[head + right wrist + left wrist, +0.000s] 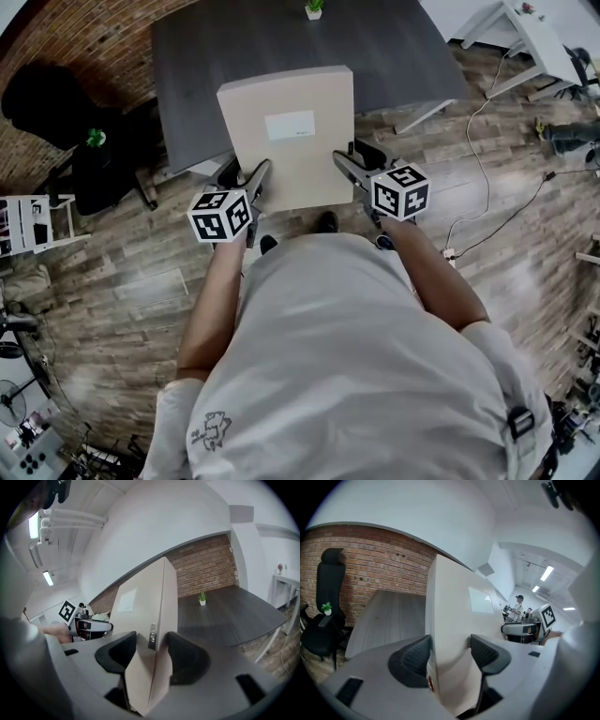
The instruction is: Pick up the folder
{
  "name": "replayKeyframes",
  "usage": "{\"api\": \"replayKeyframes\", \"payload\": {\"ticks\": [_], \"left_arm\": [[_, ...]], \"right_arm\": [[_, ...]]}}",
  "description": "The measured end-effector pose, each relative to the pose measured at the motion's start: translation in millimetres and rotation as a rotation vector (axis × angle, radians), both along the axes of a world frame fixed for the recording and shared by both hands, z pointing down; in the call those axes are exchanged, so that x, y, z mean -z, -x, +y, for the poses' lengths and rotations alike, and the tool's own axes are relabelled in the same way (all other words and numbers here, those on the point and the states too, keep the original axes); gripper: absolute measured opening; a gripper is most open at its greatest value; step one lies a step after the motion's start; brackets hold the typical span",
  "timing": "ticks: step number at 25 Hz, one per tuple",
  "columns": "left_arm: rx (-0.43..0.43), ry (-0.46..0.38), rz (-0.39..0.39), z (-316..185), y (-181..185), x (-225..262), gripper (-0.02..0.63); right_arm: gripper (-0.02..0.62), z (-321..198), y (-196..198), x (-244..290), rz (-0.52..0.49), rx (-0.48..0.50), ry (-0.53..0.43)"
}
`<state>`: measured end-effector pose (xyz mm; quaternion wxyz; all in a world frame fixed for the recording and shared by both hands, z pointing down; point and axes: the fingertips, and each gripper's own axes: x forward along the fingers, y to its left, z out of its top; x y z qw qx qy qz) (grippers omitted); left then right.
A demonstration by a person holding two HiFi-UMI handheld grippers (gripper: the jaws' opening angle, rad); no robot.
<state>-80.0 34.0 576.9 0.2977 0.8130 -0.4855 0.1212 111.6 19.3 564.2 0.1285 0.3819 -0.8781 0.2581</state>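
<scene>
Head view: left gripper [246, 176] and right gripper [359, 161] each clamp the beige rectangular cardboard folder [286, 141] over a dark grey table [394, 47].

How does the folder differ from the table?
Colour: the folder is beige; the table is dark grey. Size: the folder is much smaller than the table. State: the folder is clamped at its near corners by the left gripper and right gripper; the table stands on the floor with a plant on it. Both are flat rectangles.
</scene>
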Motion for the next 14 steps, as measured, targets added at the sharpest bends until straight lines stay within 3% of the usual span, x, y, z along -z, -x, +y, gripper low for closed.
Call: {"api": "replayKeyframes", "payload": {"ticks": [14], "left_arm": [[-0.015, 0.011, -0.007, -1.1, 4.2, 0.6, 0.273]], "right_arm": [[0.218, 2.3, 3.8, 0.7, -0.003, -0.011, 0.011]]}}
